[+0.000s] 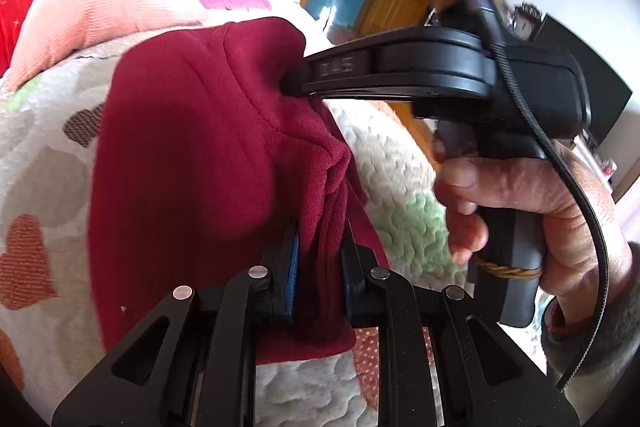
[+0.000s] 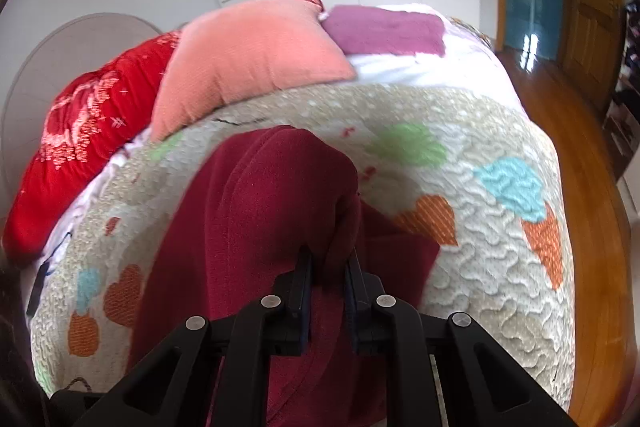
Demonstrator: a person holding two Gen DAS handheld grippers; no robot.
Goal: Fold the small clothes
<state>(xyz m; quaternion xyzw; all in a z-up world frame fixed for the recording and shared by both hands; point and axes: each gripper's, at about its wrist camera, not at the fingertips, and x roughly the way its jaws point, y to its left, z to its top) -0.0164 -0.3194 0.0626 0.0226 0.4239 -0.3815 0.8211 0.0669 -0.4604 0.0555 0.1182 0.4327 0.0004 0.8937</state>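
Over the quilted bed (image 2: 500, 267), each hand-held gripper, left (image 1: 318, 267) and right (image 2: 328, 275), pinches the soft, light maroon fleece garment (image 1: 192, 155); edge holds likely suit it.

Counts: 1 dark red fleece garment (image 2: 256, 211), bunched, only clothing item in view. 2 tools: left tool (image 1: 318, 259) and right tool (image 2: 329, 279), 2 fingers each. 1 hand (image 1: 532, 211) visible, on the right tool's handle. 1 bed (image 2: 500, 267) with 1 heart-print quilt. 2 pillows: 1 peach pillow (image 2: 256, 55), 1 red pillow (image 2: 84, 139). 1 purple cloth (image 2: 388, 29) at the bed's far end. 1 wooden door (image 2: 592, 7).
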